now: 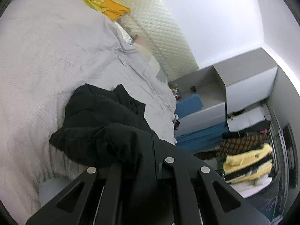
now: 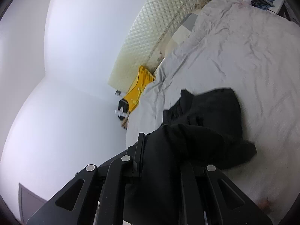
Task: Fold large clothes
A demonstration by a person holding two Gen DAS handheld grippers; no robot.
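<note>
A wrinkled white bed (image 1: 46, 56) beside a quilted headboard (image 1: 159, 37) carries the black garment (image 1: 97, 120). Its folds hide the fingertips of each hand-held gripper, left (image 1: 131, 150) and right (image 2: 168, 150), so neither grip can be told.

Yellow pillow (image 1: 102, 1) against quilted headboard (image 1: 159, 31)

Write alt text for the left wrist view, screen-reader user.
A black garment lies bunched on a bed covered by a wrinkled white sheet, its near end draped over the left gripper so the fingers are hidden. An orange pillow sits at the far end by a quilted headboard; shelves with clothes stand to the right.
</note>
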